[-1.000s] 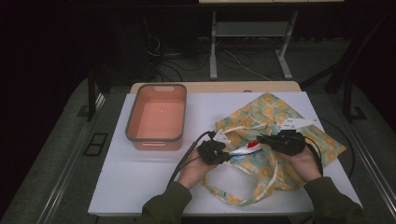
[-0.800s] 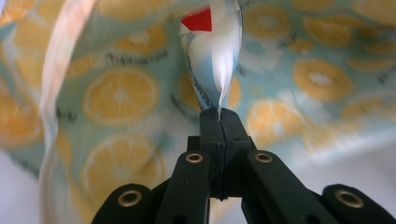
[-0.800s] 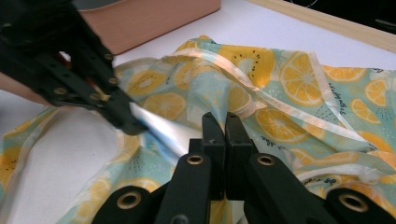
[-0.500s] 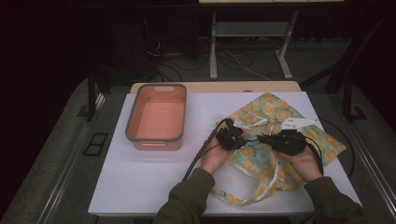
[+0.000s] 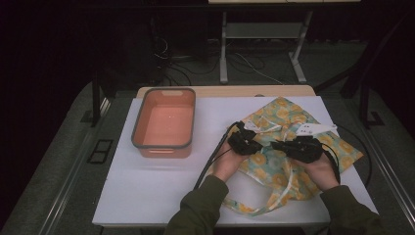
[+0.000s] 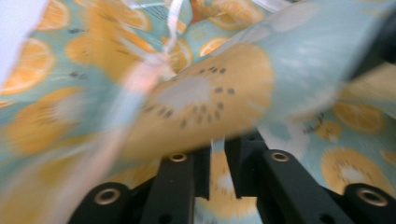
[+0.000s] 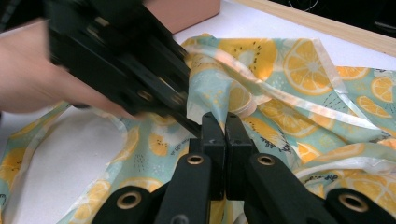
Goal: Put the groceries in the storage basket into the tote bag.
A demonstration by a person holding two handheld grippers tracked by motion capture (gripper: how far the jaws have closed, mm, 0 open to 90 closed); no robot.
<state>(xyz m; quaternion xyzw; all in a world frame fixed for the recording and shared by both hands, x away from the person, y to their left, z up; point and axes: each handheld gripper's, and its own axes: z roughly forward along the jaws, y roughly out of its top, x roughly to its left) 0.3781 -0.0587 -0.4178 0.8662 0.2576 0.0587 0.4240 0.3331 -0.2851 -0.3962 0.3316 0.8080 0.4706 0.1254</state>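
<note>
High view: orange-print fabric bag (image 5: 293, 147) lies on the desk (image 5: 161, 186), right of the salmon tub (image 5: 165, 122); both tools sit on its middle, left tool (image 5: 244, 139) nearer the tub.
Left gripper view: jaws just eased apart, a fold between them.
Right gripper view: right tool (image 7: 219, 128) clenched on bag fabric.

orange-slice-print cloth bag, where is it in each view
high view: orange-slice-print cloth bag lies right of centre, reaching the lower edge.
left gripper view: bag spans the picture, blurred, above the jaws.
right gripper view: bag covers centre and right.
shared landmark: its pale ribbon strap.
</note>
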